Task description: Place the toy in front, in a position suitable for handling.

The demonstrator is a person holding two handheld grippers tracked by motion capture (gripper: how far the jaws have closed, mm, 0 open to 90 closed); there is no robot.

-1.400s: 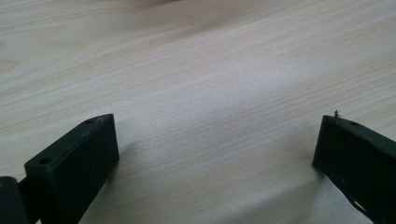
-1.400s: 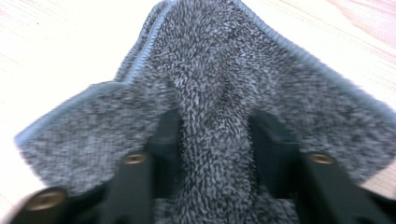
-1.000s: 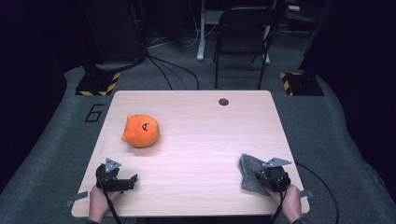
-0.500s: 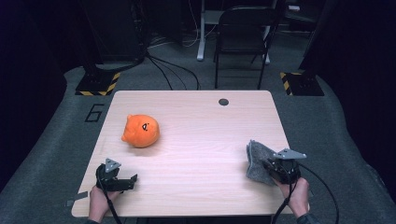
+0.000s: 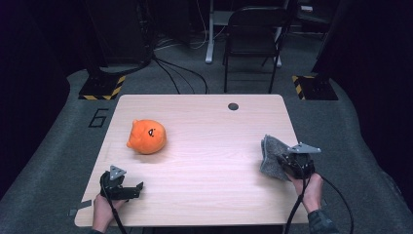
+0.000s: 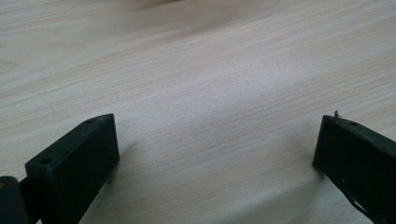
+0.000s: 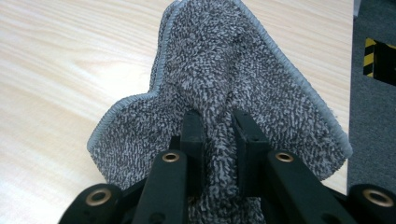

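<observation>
Pinching a grey fuzzy terry cloth with stitched edge (image 7: 219, 79) in my right gripper (image 7: 218, 135), jaws clamped on a bunched fold in its middle. Cloth hangs off the jaws near the right edge of the light wooden table (image 5: 204, 146), lower corner close to the surface; cannot tell if it touches. My left gripper (image 6: 215, 149) sits low over bare wood at the near left corner, jaws spread wide, nothing between them. Orange round plush toy with a small face (image 5: 147, 136) lies left of centre, well apart from both grippers.
</observation>
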